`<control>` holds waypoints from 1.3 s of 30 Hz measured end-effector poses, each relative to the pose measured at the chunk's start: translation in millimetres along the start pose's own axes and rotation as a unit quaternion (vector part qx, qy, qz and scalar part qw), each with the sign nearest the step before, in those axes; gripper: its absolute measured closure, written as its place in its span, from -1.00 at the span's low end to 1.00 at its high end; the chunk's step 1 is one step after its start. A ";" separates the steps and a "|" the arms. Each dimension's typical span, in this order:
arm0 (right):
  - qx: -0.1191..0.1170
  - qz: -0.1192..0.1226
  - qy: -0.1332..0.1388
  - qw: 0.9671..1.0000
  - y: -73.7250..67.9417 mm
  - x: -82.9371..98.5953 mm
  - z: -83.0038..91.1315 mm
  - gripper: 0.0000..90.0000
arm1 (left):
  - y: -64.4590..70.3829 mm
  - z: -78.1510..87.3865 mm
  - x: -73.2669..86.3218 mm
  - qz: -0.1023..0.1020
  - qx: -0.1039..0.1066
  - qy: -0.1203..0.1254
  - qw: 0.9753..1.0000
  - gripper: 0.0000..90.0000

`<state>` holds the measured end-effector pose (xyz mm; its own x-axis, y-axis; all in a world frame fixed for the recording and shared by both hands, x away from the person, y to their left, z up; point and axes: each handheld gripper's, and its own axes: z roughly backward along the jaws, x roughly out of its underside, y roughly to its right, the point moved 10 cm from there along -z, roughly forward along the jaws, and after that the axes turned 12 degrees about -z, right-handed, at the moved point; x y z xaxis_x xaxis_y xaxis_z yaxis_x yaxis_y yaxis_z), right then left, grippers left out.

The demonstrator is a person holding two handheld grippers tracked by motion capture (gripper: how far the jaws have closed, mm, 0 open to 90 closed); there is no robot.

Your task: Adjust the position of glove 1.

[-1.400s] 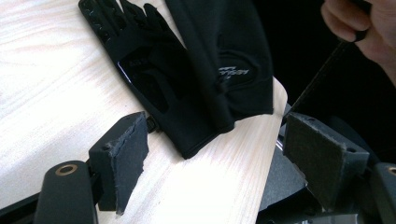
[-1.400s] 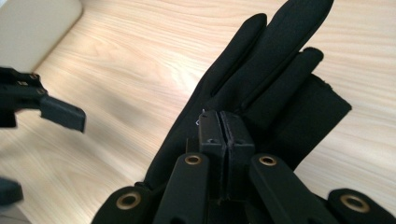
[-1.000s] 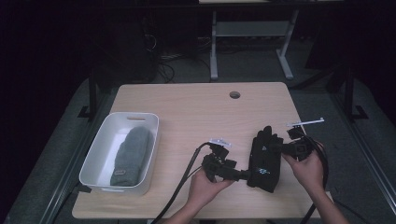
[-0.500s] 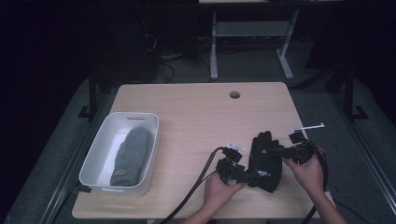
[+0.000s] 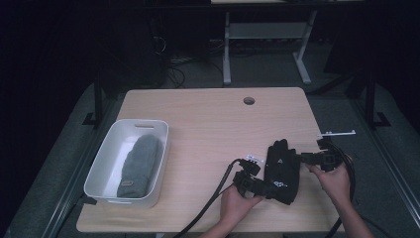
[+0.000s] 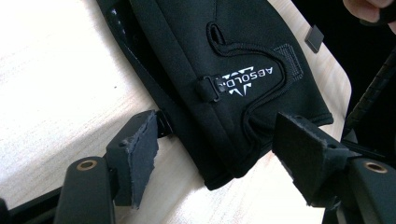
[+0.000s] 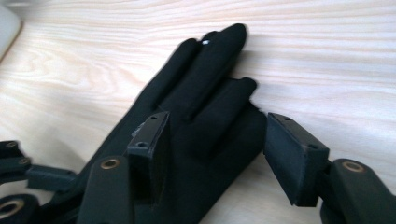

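High view | both hands moved toward table's near edge since a second ago | left gripper [image 5: 267, 188] and right gripper [image 5: 296, 158] wide apart around black glove [image 5: 282, 171] | grasp seems about to begin

Bare forearms, no sleeves. Left black two-jaw gripper [image 5: 270, 187]: thick black cable, brass-ringed screw holes, frayed dark foam pads [image 6: 140, 149]. Right black two-jaw gripper [image 5: 299, 158]: same brass-ringed holes, black cables, white bar on top.
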<state>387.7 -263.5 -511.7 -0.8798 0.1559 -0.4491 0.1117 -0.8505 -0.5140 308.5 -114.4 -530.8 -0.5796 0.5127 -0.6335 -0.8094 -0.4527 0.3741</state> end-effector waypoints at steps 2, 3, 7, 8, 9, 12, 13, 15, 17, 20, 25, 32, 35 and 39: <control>0.004 -0.004 0.001 1.000 4.5 -1.9 -1.0 -0.11 | 0.2 -0.1 0.0 -0.001 0.000 0.000 1.000 -0.30; 0.004 -0.004 0.001 1.000 4.5 -1.9 -1.0 -0.11 | 0.2 -0.1 0.0 -0.001 0.000 0.000 1.000 -0.30; 0.006 -0.012 -0.003 1.000 9.9 -3.2 -7.5 -0.14 | -0.2 -0.1 -0.1 -0.002 0.001 -0.002 1.000 -0.29; 0.005 -0.012 -0.004 1.000 10.1 -3.3 -9.6 -0.14 | -0.5 0.0 0.0 -0.004 0.000 -0.002 1.000 -0.28; 0.003 -0.013 -0.006 1.000 9.5 -3.3 -11.7 -0.14 | -0.6 0.0 -0.1 -0.004 0.000 -0.002 1.000 -0.27; 0.004 -0.009 -0.010 1.000 6.0 -2.9 -16.9 -0.15 | -1.6 0.0 0.1 -0.007 -0.003 -0.005 1.000 -0.16; 0.004 -0.009 -0.010 1.000 6.0 -2.9 -16.9 -0.15 | -2.1 0.0 0.0 -0.006 -0.003 -0.006 1.000 -0.16; 0.003 -0.007 -0.011 1.000 5.0 -3.0 -17.6 -0.14 | -3.6 0.1 0.1 -0.008 -0.005 -0.008 1.000 -0.04; 0.003 -0.006 -0.011 1.000 5.1 -2.8 -17.7 -0.14 | -5.2 0.3 0.1 -0.011 -0.009 -0.009 1.000 0.01; 0.001 -0.011 -0.014 1.000 5.5 -2.6 -17.8 -0.15 | -8.2 0.8 0.6 -0.018 -0.011 -0.014 1.000 0.19; -0.001 -0.012 -0.017 1.000 5.9 -2.6 -19.0 -0.16 | -10.9 1.6 1.2 -0.020 -0.010 -0.017 1.000 0.31; -0.007 -0.018 -0.021 1.000 5.2 -2.5 -23.7 -0.10 | -13.5 2.9 3.0 -0.019 -0.003 -0.020 1.000 0.51; -0.004 -0.010 -0.025 1.000 5.4 1.6 -27.2 0.06 | -14.4 4.6 3.1 -0.017 -0.002 -0.021 1.000 0.49; -0.008 -0.015 -0.029 0.999 5.0 3.9 -29.0 0.13 | -9.9 5.4 2.8 0.000 0.021 -0.012 1.000 0.07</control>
<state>398.3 -252.5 -537.2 -0.9082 0.1507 -0.3904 0.0923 -0.8377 -0.5382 314.4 -104.6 -532.6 -0.5807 0.5313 -0.6169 -0.8127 -0.4223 0.4015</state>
